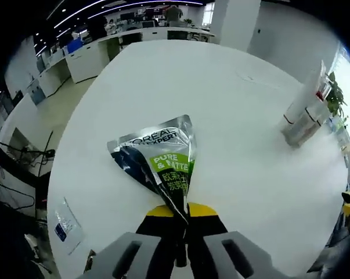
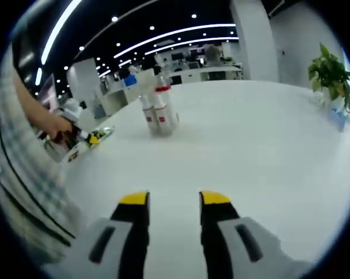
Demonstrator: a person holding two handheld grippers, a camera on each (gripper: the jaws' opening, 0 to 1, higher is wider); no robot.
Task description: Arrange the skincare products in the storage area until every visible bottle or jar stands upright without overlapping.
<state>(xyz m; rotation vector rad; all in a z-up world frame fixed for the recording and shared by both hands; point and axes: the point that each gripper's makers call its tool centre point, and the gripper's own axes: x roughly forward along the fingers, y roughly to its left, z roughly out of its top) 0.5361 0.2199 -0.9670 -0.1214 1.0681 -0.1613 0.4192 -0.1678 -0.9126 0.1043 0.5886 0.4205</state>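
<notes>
L gripper (image 1: 182,224), bottom centre, jaws clamped on silver sachet (image 1: 161,164) at frame centre. White tubes (image 1: 304,113) far right, prob. upright. R gripper (image 2: 173,200) jaws apart, holding nothing, over white table (image 2: 262,145).

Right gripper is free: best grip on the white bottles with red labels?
Probably the upper bodies, one bottle at a time, coming straight in level. The white bottles stand upright, pressed together on the table; the right gripper is open, facing them.
</notes>
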